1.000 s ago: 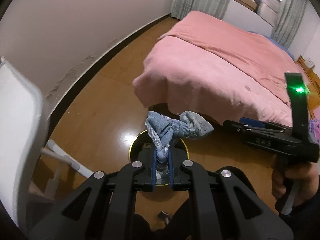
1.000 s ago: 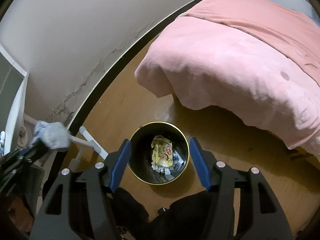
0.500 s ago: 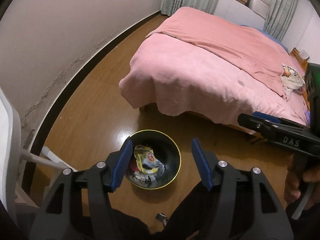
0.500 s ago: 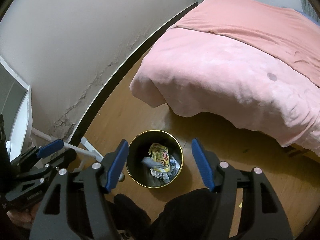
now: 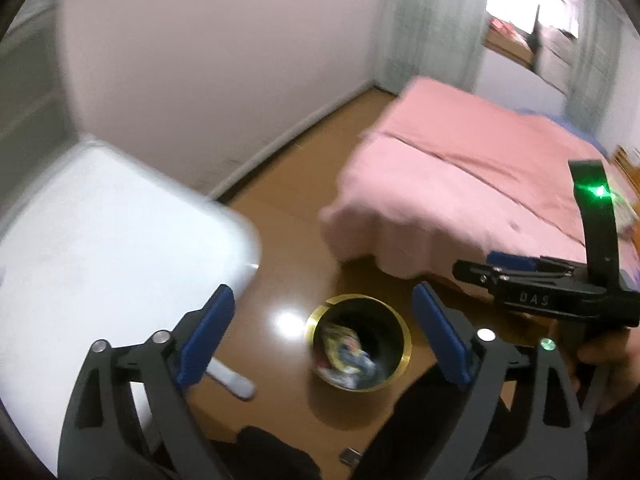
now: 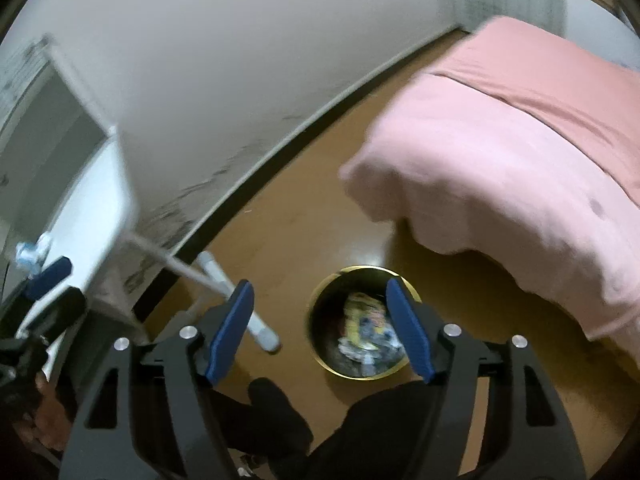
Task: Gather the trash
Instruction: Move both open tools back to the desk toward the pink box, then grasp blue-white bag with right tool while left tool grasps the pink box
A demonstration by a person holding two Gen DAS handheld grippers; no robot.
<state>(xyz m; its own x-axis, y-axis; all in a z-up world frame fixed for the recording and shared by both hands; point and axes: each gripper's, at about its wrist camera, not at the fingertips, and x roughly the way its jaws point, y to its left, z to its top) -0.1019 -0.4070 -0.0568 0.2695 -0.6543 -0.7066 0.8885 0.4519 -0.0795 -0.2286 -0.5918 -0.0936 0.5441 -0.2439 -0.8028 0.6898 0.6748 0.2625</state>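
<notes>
A black bin with a gold rim [image 5: 362, 299] [image 6: 362, 268] stands on the wooden floor. It holds a yellow wrapper and blue-grey cloth [image 5: 344, 354] [image 6: 366, 330]. My left gripper [image 5: 322, 290] hovers above and left of the bin, its jaws opening with nothing between them. It also shows at the left edge of the right wrist view, where the left gripper [image 6: 72, 282] is beside the white table. My right gripper [image 6: 320, 286] [image 5: 476, 266] hangs over the bin, its jaws also opening and empty.
A white table [image 5: 100, 240] [image 6: 92, 200] fills the left, its leg [image 6: 224, 292] slanting to the floor near the bin. A small blurred white-and-blue item [image 6: 32, 254] lies on it. A pink-covered bed [image 5: 460, 184] [image 6: 500, 140] stands right. A person's dark trousers [image 6: 280, 420] fill the bottom edge.
The left gripper held a blue-grey cloth over the bin, let it drop in and spread wide. Both grippers rose and swung left toward the white table.
</notes>
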